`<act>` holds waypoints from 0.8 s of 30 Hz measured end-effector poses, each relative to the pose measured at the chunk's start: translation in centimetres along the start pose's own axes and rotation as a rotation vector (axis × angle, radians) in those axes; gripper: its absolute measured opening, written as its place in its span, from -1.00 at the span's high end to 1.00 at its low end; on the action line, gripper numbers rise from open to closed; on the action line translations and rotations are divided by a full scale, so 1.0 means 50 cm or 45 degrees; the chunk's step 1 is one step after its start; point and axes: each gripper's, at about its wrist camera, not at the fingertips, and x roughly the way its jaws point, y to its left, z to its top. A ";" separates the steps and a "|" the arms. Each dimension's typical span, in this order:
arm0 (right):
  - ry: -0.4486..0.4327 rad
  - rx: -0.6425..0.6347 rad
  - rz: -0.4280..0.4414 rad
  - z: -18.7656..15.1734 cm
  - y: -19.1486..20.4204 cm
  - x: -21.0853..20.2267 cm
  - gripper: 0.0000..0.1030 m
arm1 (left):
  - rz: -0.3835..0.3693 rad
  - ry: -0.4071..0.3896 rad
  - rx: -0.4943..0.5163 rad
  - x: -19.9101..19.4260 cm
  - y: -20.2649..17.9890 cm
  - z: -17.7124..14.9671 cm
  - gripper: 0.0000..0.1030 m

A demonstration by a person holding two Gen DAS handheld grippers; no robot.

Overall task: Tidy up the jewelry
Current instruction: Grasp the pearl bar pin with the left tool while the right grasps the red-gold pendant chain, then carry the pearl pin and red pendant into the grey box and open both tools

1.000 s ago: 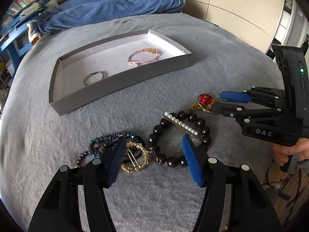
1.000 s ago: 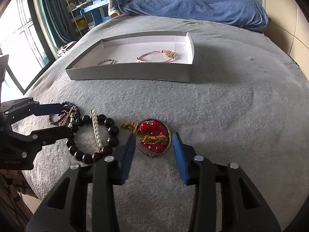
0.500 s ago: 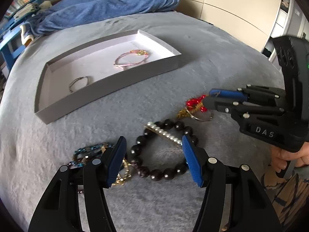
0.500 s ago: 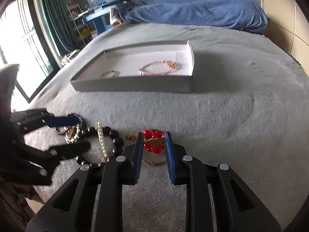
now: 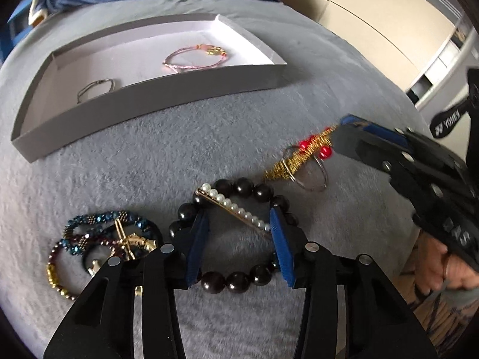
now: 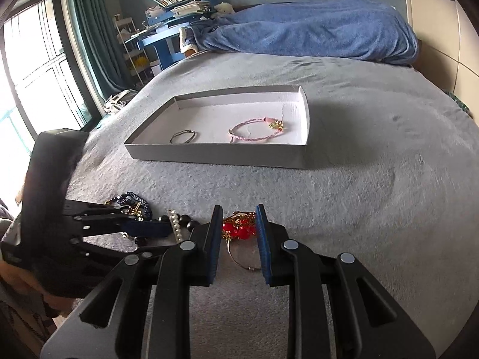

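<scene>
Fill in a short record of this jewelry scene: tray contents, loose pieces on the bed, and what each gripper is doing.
tray: holds pink cord bracelet and thin metal ring bracelet
loose on bed: dark bead bracelet, pearl clip, blue bead tangle
right gripper: shut on red and gold piece, partly lifted
left gripper: jaws just been closing, astride the dark bead bracelet, not gripping

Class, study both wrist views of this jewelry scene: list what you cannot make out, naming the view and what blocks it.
- Dark bead bracelet: left wrist view, the left claw covers its side beads; whether the pads touch them is unclear.
- Red-and-gold ornament: right wrist view, the right claw hides its edges.
- Tangled beaded pile: left wrist view, pieces overlap, count unclear.
- Small grey ring in the tray: right wrist view, too small to identify.
</scene>
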 end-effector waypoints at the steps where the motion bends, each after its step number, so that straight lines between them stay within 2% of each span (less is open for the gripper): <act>1: -0.003 0.000 0.002 0.001 0.001 -0.001 0.57 | -0.001 -0.003 -0.008 0.002 0.000 0.003 0.15; 2: -0.005 0.000 0.002 0.001 0.001 -0.002 0.57 | 0.002 -0.005 -0.014 0.004 0.000 0.006 0.17; 6: -0.011 0.004 -0.001 0.003 0.000 -0.002 0.57 | 0.050 -0.020 -0.017 0.009 0.000 0.008 0.46; 10: -0.021 0.008 -0.002 0.005 0.002 -0.005 0.57 | 0.071 -0.052 -0.003 -0.005 0.003 0.003 0.88; 18: -0.058 0.005 0.018 0.023 0.011 -0.013 0.57 | 0.105 -0.162 0.057 -0.073 0.002 0.000 0.89; 24: -0.107 0.013 0.044 0.054 0.013 -0.029 0.57 | 0.120 -0.239 0.065 -0.125 0.014 0.033 0.89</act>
